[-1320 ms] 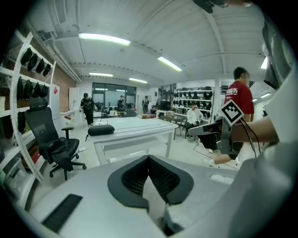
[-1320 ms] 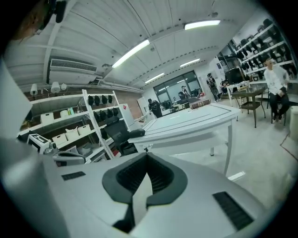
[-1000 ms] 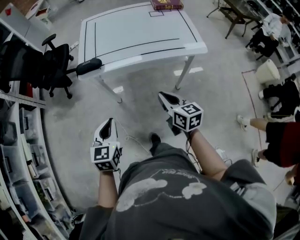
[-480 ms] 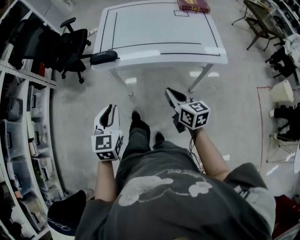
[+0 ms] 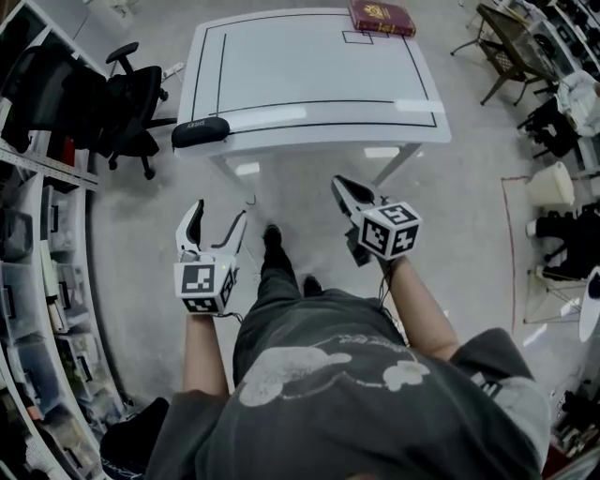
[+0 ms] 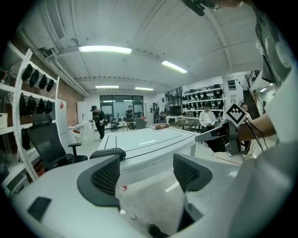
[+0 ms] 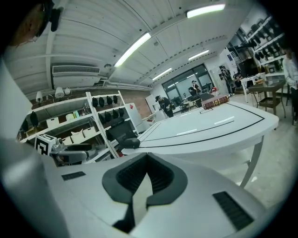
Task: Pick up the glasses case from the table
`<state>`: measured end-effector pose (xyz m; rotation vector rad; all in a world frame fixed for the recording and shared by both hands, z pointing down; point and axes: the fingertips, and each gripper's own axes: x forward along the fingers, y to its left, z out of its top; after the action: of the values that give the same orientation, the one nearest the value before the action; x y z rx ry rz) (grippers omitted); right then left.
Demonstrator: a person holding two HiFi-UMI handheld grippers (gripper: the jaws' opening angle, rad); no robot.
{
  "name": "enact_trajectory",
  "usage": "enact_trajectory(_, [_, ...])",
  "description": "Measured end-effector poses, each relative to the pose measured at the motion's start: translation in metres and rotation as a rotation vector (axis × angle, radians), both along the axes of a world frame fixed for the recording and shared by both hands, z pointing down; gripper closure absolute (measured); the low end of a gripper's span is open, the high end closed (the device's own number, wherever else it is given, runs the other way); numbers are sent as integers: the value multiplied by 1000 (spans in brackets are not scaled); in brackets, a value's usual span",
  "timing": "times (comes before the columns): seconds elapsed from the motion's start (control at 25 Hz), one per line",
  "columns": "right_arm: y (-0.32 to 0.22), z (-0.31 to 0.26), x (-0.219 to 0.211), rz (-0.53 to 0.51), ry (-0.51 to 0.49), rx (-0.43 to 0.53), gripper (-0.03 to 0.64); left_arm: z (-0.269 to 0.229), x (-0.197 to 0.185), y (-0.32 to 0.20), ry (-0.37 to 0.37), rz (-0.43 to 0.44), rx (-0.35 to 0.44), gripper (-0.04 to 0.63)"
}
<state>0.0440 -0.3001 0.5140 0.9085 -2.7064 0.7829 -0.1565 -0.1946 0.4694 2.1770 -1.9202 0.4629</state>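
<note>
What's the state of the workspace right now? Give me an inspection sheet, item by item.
Surface: white table with black taped lines.
Job's things: dark glasses case at the table's near left corner, untouched.
Clutter: maroon book at the far right corner.
Grippers: left tongs opening, nothing between them; right tongs shut, empty; both short of the table.
Cables: thin lead at the right wrist.
Surroundings: office chair and shelves on the left, white bin on the right.

Dark red book [image 5: 382,17], black office chair [image 5: 131,108] beside storage shelves [image 5: 37,281], white bin [image 5: 550,185] on grey floor [image 5: 309,192]
</note>
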Motion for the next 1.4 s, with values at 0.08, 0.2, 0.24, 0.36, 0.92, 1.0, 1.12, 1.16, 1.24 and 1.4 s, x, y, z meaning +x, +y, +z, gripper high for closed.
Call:
enact_trajectory(0.08, [-14,-2,-7,6,11,2,618,6,-12,-14,-5,22,-25,224])
enact_trajectory(0.2, [-39,0,-20,13,28,3,618,17,-31,-39,-6,46,-66,193])
enact_trajectory(0.24, [-48,2,-25,17,33,1,618,20,-38,-49,-4,53,-78,187])
enact_trajectory(0.36, [-74,6,-41,29,49,-12,618,29,-58,-78,-22,81,-110,181])
enact_trajectory(0.92, [-172,14,-129,36,102,-56,618,77,-127,-183,-344,460,-397,181])
enact_trajectory(1.0, [-181,16,-138,41,108,-64,618,86,-132,-189,-393,527,-433,181])
enact_trajectory(1.12, [-195,17,-149,50,116,-70,618,101,-138,-198,-441,621,-492,181])
enact_trajectory(1.16, [-200,18,-152,54,118,-71,618,106,-140,-200,-452,649,-518,181])
enact_trajectory(1.24, [-209,20,-158,60,122,-73,618,118,-147,-204,-477,696,-572,181])
enact_trajectory(1.4, [-221,23,-166,72,129,-85,618,134,-153,-211,-497,766,-642,181])
